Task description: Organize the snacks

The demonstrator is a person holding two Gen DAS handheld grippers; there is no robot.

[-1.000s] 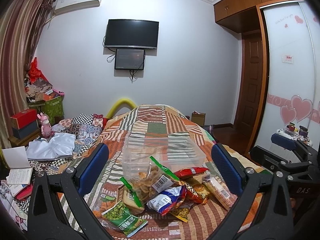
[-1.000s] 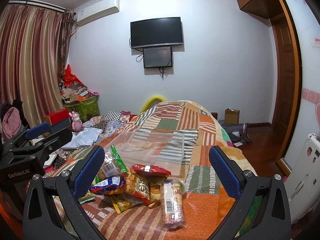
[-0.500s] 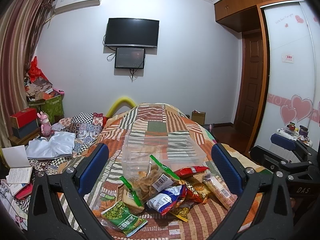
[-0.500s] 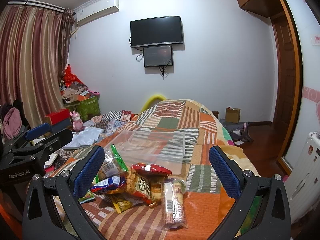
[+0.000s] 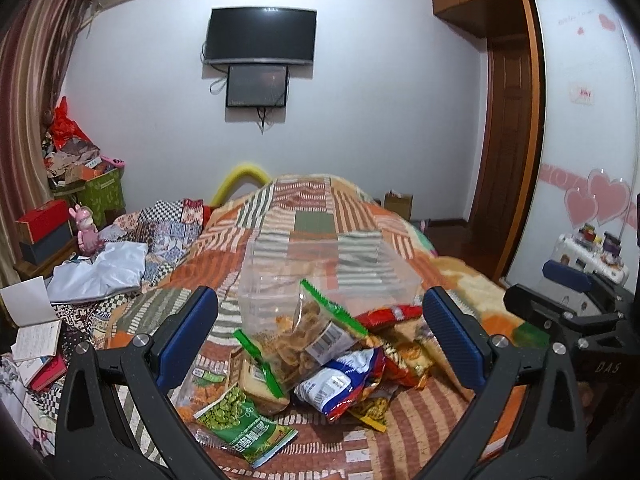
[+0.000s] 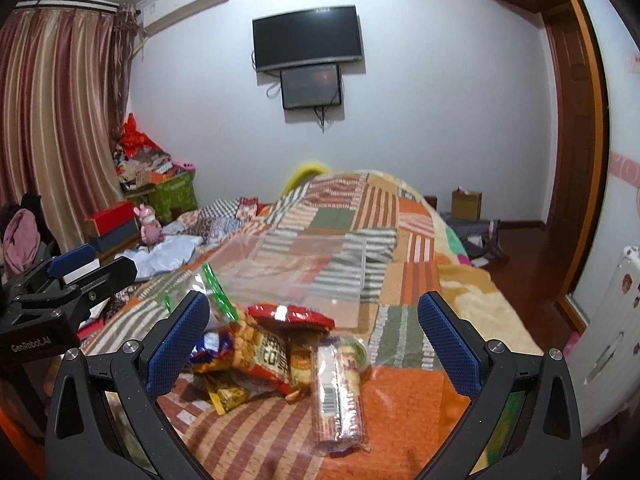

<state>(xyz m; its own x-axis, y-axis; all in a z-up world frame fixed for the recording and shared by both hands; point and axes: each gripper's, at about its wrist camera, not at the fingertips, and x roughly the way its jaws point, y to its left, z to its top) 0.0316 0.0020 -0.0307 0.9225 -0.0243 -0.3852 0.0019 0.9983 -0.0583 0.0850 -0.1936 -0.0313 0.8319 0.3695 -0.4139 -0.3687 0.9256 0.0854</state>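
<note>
fingers [image 5: 188, 332] wide on both grippers, nothing held. snack pile [image 5: 316, 360] sits on the bed [image 5: 312, 216] just in front of the clear bin [image 5: 320, 276]. take the wafer pack [image 6: 339, 392] first with your right gripper [image 6: 314, 344]; pinch across its middle, not the crinkly ends.

The right claw [image 6: 312, 338] hangs wide apart over a heap of snack packets [image 6: 256, 356] on the patchwork bed [image 6: 404, 404]. A clear plastic box [image 6: 308, 276] sits just behind them, and a wrapped biscuit roll [image 6: 339, 392] (barcode up) lies nearest. The left claw [image 6: 76, 264] shows at the left edge.
</note>
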